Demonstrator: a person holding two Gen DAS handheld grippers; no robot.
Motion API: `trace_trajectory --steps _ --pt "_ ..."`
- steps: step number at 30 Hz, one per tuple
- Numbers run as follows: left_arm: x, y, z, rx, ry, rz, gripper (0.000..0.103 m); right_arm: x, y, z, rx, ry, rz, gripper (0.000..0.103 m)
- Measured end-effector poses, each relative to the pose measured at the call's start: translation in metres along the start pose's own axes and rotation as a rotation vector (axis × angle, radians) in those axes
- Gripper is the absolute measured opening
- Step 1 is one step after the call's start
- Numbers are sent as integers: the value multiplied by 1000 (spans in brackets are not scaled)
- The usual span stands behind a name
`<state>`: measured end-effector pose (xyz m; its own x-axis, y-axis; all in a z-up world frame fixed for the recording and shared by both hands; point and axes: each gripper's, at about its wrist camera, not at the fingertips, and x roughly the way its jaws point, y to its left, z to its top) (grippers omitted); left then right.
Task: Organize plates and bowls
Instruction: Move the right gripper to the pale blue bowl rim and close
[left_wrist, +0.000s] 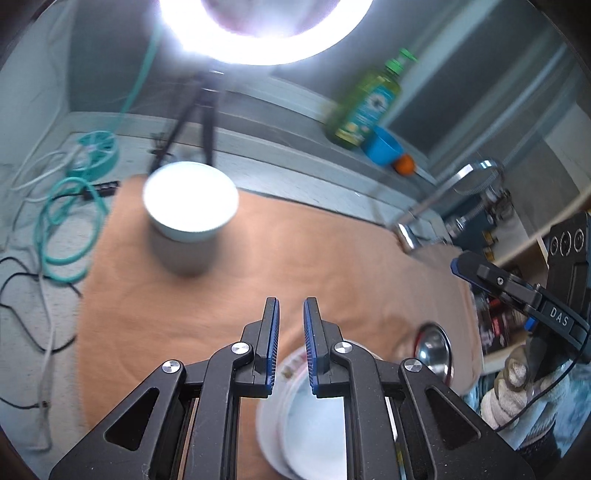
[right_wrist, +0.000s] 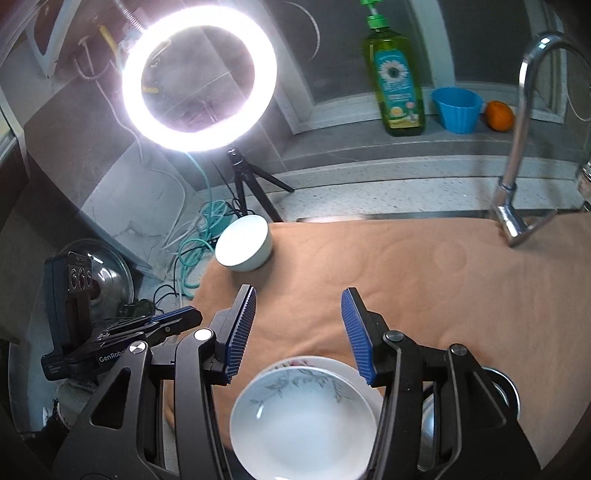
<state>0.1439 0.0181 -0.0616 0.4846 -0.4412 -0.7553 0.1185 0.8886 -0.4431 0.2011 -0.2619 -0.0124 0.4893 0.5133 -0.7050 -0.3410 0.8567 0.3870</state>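
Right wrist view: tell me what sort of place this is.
Most likely a home kitchen counter by a sink, set up for recording. A chrome faucet arches over the orange cloth, a green dish soap bottle stands on the ledge behind, and a floral bowl lies near the camera.

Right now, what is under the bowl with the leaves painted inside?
A white plate sits under the bowl; only its rim shows. The orange cloth lies below both. The bowl hides the middle of the plate.

Bowl (right_wrist: 301, 421) on plate (right_wrist: 354, 373) near; cup (right_wrist: 243, 243) far left on cloth (right_wrist: 424, 295).
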Motion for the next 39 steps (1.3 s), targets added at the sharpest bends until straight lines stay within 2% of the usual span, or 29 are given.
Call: trace_trajectory --steps 8,21,34,36,39 --pt "1 51 26 -90 -49 45 12 54 23 26 -29 63 16 50" --pt "45 115 67 -225 -1 41 12 152 18 57 38 209 79 50" --pt "73 143 91 -283 38 40 12 222 19 68 102 305 94 50" --pt "75 146 93 -285 43 40 12 231 21 69 106 315 91 45" --pt "78 148 93 -292 53 35 12 240 22 69 106 327 86 42"
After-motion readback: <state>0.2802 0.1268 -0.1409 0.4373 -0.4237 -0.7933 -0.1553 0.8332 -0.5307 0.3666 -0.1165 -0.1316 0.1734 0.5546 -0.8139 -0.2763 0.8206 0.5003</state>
